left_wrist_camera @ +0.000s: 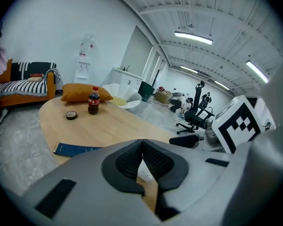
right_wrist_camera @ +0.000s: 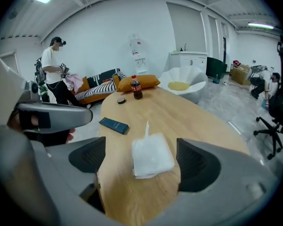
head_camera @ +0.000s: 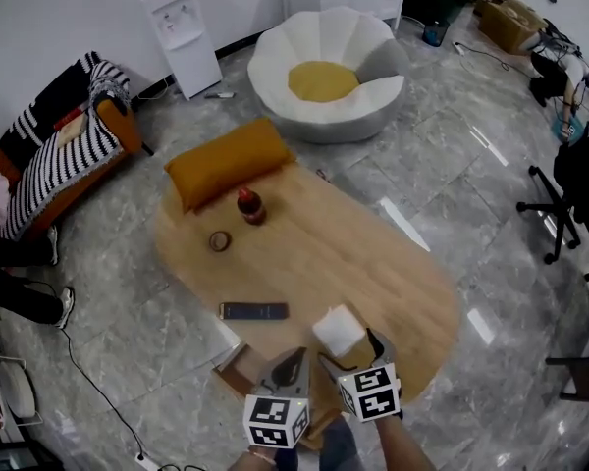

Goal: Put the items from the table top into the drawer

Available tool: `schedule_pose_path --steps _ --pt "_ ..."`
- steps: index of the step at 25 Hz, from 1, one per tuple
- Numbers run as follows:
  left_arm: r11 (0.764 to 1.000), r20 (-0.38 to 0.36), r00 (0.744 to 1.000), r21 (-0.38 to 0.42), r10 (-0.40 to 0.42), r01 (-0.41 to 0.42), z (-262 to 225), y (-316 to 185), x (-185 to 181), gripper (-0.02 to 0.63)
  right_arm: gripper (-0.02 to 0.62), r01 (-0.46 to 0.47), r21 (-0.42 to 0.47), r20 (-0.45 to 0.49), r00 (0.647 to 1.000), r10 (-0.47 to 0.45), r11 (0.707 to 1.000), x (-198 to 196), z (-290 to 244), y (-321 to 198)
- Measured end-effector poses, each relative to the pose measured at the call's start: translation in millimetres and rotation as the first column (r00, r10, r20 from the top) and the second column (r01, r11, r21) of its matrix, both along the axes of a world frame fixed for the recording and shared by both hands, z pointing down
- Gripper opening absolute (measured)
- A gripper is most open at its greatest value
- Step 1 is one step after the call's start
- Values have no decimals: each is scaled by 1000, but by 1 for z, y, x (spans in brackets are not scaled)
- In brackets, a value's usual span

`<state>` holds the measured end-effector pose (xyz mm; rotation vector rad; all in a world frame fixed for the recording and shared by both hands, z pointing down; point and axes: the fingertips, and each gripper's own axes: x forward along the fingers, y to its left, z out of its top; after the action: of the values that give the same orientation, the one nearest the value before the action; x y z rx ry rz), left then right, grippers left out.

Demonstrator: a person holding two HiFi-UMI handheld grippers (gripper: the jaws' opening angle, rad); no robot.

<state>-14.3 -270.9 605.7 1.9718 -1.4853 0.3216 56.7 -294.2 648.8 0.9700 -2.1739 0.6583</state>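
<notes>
On the oval wooden table (head_camera: 373,253) stand a cola bottle (head_camera: 251,206) and a tape roll (head_camera: 220,240). A dark blue flat box (head_camera: 254,311) and a white tissue pack (head_camera: 338,330) lie nearer its close edge. My right gripper (right_wrist_camera: 142,160) is open, its jaws either side of the tissue pack (right_wrist_camera: 152,155) without touching it. In the head view it (head_camera: 351,353) hangs just behind the pack. My left gripper (head_camera: 291,363) is to its left with its jaws (left_wrist_camera: 142,142) shut and empty. Below it a wooden drawer (head_camera: 234,369) juts out from the table's edge.
An orange cushion (head_camera: 228,161) lies at the table's far end. A white round chair (head_camera: 324,62) and a water dispenser (head_camera: 185,32) stand beyond it, and a striped sofa (head_camera: 64,150) is to the left. Office chairs (head_camera: 574,189) are on the right. A person (right_wrist_camera: 54,74) stands by the sofa.
</notes>
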Motion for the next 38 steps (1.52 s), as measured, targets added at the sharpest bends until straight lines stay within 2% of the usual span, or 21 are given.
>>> schedule_pose_path --steps 6,11,20,25,30,38 --pt "1000 -12 1000 -24 -21 21 31 -4 7 9 481 35 -31 -37 999 -37 999 -5 46 -6" --pt "999 -20 999 -34 -39 38 53 -10 7 9 486 26 -45 -64 998 -28 999 1 76 -11" --pt "996 -10 999 -77 -53 52 72 -17 -6 9 489 42 -80 -101 994 -50 996 -8 96 -15" --pt "995 -16 999 -92 -47 45 79 -18 -2 9 489 108 -107 -161 979 -124 988 -10 113 -16" --pt "992 -27 998 -112 -58 55 87 -18 -6 9 485 113 -105 -190 973 -132 988 -10 119 -16" --pt "990 -23 998 -131 -55 51 93 -17 -7 9 335 101 -124 -186 975 -123 987 -5 114 -15"
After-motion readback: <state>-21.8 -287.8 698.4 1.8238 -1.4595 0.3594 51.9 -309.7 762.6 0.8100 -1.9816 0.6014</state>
